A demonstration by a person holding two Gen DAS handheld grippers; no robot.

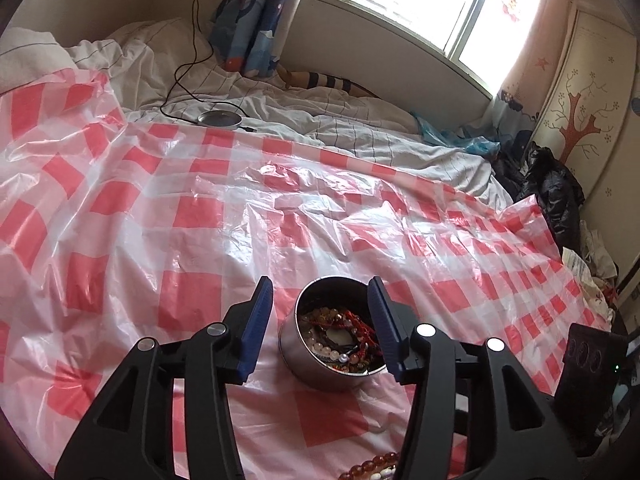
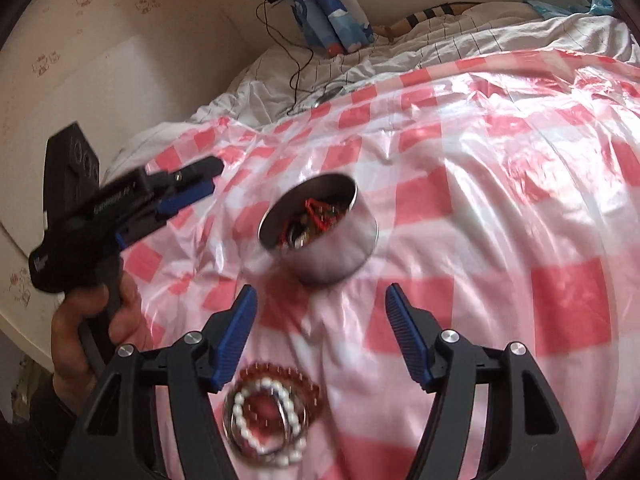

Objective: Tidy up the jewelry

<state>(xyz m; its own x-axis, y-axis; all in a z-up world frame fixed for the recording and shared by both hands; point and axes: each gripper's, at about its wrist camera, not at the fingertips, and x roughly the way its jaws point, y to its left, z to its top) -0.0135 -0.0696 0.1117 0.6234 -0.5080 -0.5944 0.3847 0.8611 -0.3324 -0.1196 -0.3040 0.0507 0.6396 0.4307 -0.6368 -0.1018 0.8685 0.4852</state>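
1. The left gripper (image 1: 320, 320) was spread wide and empty, its blue pads on either side of the tin (image 1: 328, 364) without touching it, probably lined up to steady or grasp it.
2. The right gripper (image 2: 322, 336) was also spread and held nothing; it hung between the tin (image 2: 340, 248) ahead and the bracelets (image 2: 272, 416) just beneath its fingers, likely ready to drop onto them.
3. The tin stood upright on the checked sheet (image 1: 160, 208) and already held red cord and beads (image 1: 340, 332), so part of the sorting looked done.
4. The bracelets, one white-beaded and one amber, lay overlapping near the tin, which might make lifting one alone awkward.
5. Farther off lay a round disc (image 1: 220, 118) with its cable (image 1: 188, 64) on the quilt (image 1: 360, 120), well clear.
6. Nothing blocked the path to the tin; the crinkled sheet could snag.
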